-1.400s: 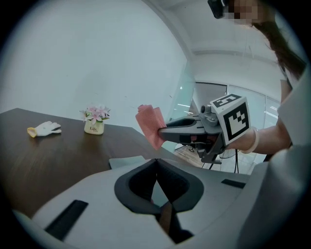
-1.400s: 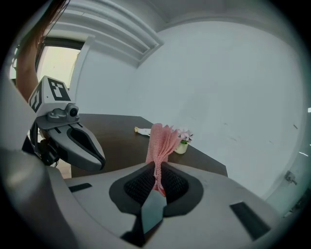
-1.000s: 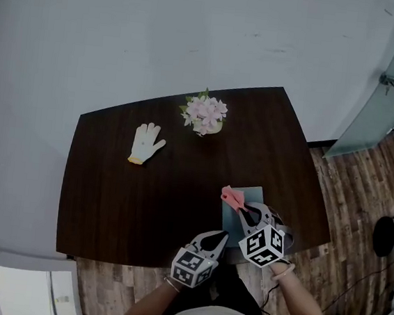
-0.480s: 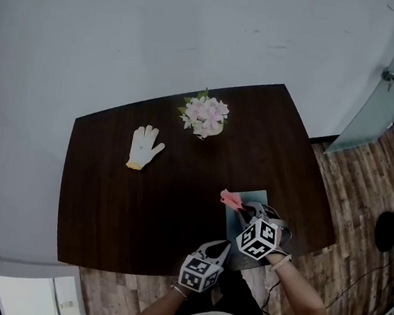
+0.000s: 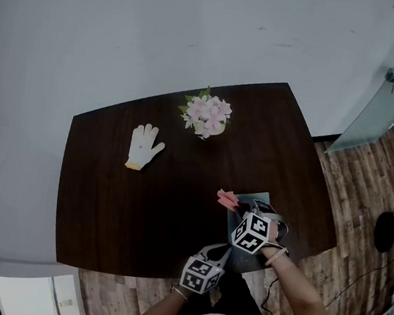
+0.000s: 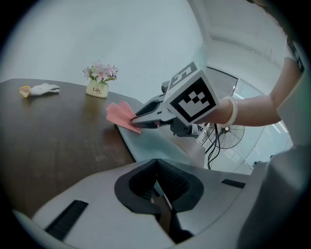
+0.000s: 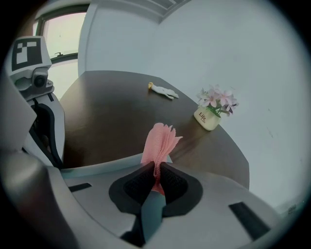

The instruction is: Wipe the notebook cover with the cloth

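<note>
Right gripper [image 7: 156, 171]: clamped tight on the pink cloth [image 7: 159, 140], which fans out past its jaws at the notebook's [image 5: 258, 197] far left corner | Left gripper [image 6: 155, 168]: jaws together, nothing between them, by the notebook's near edge | Notebook: flat at the counter's [image 5: 143, 203] near right corner

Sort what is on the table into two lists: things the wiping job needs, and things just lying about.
Part of the job:
pink cloth, pinched in the right gripper
notebook, at the near edge of the table

Just lying about:
white glove
pot of flowers
</note>
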### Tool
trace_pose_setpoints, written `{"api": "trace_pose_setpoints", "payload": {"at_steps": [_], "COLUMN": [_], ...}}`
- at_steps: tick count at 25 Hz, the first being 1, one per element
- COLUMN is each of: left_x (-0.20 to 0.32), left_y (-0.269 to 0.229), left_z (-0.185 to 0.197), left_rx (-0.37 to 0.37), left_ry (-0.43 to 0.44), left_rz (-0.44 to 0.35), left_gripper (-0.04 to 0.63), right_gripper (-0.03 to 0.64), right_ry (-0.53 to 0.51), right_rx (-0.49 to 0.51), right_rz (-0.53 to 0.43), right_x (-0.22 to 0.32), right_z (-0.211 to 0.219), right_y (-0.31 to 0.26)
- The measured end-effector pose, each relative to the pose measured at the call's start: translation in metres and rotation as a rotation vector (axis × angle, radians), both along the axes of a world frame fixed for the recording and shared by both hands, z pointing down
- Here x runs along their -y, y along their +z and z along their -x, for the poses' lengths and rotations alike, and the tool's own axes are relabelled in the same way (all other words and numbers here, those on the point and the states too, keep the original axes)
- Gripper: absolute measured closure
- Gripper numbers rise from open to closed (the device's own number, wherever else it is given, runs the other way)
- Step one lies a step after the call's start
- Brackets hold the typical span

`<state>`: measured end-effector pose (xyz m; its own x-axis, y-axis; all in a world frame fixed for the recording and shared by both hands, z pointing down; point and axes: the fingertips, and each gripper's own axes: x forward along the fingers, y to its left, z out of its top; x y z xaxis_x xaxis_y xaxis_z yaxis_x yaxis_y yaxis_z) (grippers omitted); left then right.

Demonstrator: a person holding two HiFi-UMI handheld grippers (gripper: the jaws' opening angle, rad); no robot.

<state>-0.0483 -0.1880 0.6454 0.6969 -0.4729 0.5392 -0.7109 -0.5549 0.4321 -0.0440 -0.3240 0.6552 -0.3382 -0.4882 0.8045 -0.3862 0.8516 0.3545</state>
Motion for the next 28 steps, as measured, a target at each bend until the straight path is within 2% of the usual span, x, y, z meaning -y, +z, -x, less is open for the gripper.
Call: {"api": "trace_pose_setpoints", "payload": {"at_steps": [9, 16, 28], "left_x": [0.007, 0.007, 0.007], "left_y": [0.002, 0.004, 0.003], "left_z": [-0.006, -0.005, -0.004], "left_rx": [0.006, 0.015, 0.009], "left_ry": [0.020, 0.016, 0.004], "left_rz": [0.044, 0.046, 0.053], "left_gripper": [0.575, 0.575, 0.575], "right_gripper": [0.584, 0.583, 0.583], "right_ry": [-0.052, -0.075, -0.019], "right_rx": [-0.059, -0.090, -0.109], "right_rz": [-0.011, -0.019, -0.018], "right_x": [0.003, 0.003, 0.007], "right_z": [-0.001, -0.002, -0.028], "right_y": [0.008, 0.010, 0.010]}}
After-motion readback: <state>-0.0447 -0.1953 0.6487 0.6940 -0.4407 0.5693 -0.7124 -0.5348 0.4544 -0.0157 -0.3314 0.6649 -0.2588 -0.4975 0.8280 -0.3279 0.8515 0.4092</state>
